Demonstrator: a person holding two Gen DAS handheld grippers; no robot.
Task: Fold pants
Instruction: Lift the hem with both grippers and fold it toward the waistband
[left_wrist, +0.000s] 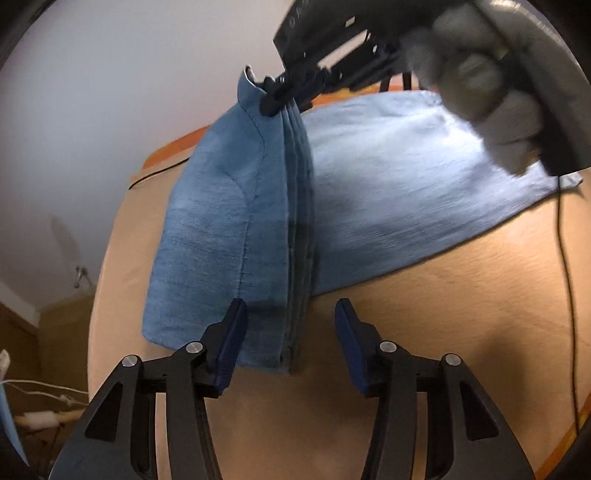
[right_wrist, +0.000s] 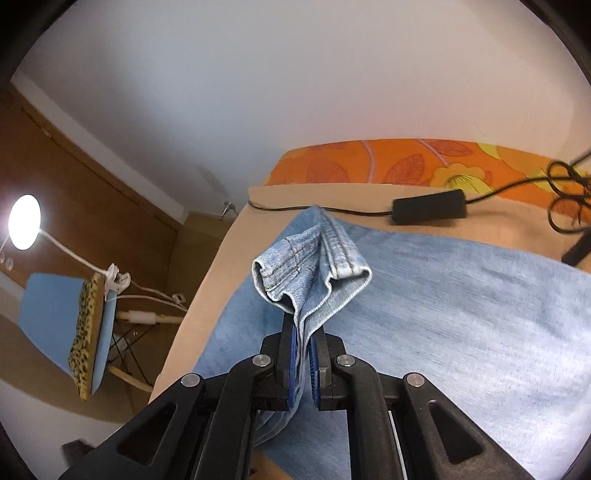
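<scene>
Light blue denim pants (left_wrist: 388, 192) lie on a beige bed surface (left_wrist: 443, 325). One end is lifted into a hanging fold (left_wrist: 221, 236). My right gripper (left_wrist: 275, 99) is shut on the top of that fold, at the hem. In the right wrist view the hem bunch (right_wrist: 310, 273) sticks up from the closed right gripper (right_wrist: 303, 354), with the rest of the pants (right_wrist: 461, 314) spread below. My left gripper (left_wrist: 291, 332) is open, its blue pads (left_wrist: 232, 339) on either side of the fold's lower edge, not clamping it.
A black cable (left_wrist: 569, 295) runs down the bed's right side. A black power adapter (right_wrist: 428, 211) with cables lies at the far edge by an orange floral sheet (right_wrist: 406, 162). Left of the bed stand a lit lamp (right_wrist: 24, 221) and a blue chair (right_wrist: 62, 325).
</scene>
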